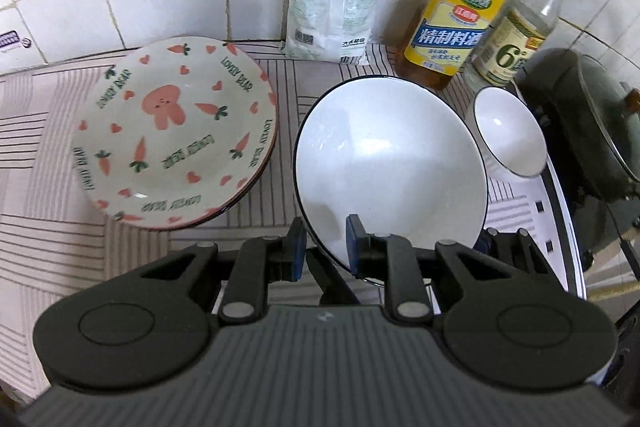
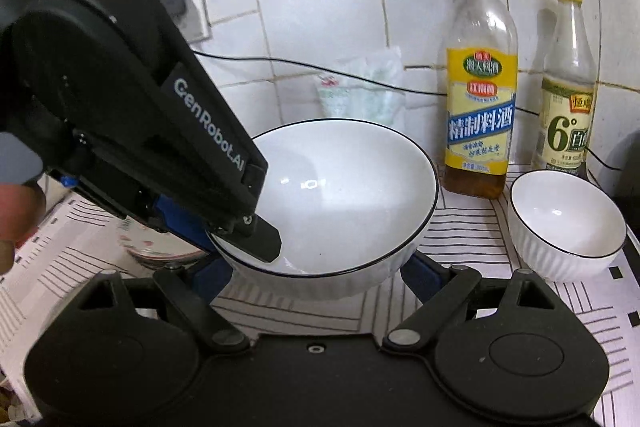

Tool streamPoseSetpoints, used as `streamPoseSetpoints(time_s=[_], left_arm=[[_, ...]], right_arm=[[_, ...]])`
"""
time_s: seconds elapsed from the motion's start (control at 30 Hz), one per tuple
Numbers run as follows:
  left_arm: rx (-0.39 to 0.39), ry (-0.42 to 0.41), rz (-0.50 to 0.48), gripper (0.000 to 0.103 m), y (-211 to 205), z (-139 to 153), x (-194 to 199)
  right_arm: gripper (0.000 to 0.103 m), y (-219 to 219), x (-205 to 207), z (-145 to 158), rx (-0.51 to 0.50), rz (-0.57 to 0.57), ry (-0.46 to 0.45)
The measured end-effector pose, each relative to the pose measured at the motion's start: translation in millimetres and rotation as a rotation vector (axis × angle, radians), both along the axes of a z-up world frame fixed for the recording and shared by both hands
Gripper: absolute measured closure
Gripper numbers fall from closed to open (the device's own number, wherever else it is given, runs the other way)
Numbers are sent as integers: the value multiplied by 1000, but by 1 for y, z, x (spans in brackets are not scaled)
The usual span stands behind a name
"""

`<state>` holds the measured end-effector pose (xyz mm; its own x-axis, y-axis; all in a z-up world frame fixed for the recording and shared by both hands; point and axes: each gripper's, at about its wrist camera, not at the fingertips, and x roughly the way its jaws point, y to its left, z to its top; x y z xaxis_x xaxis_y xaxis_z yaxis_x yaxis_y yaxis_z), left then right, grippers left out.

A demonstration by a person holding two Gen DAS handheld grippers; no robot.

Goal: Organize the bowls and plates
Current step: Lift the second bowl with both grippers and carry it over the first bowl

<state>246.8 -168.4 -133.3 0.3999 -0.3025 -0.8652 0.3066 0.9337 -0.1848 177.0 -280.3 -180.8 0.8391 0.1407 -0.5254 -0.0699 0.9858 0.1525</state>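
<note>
My left claw (image 1: 326,245) is clenched on the near rim of the large white bowl (image 1: 390,163), one blue-padded finger inside the rim and the other outside it; from the right wrist camera I see that same claw (image 2: 244,239) coming in from the left and pinching the bowl's edge (image 2: 344,195). The bowl sits tilted in this grip over the striped cloth covering the table (image 1: 48,227); I cannot tell whether its base touches the cloth. My right claw (image 2: 320,277) is spread wide, its blue fingers flanking the bowl's lower wall on either side, and I cannot tell whether they touch it. To the left of the large bowl, apart from it, lies the carrot-and-bear patterned plate (image 1: 176,135), which rests on top of at least one other dish. To the right, just beside the large bowl, stands a small white bowl (image 2: 566,223) with the same dark rim. Behind them against the tiled wall are a cooking wine bottle (image 2: 480,115), a vinegar bottle (image 2: 566,107) and a bag of salt (image 1: 332,7). A dark pan (image 1: 592,131) sits at the far right.
</note>
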Motion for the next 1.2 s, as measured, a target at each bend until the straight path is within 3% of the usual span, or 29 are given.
streamPoseSetpoints(time_s=[0.57,1.1,1.2], left_arm=[[-6,33,-4,84,78,32,-55],[26,111,60,84,133,-3,-54],[16,141,66,84,137,-11,-49]], right_arm=[[10,58,-62,38,-14,125,-15],[10,96,-70,22,41,278,61],[11,94,-68,16,92,303,88]])
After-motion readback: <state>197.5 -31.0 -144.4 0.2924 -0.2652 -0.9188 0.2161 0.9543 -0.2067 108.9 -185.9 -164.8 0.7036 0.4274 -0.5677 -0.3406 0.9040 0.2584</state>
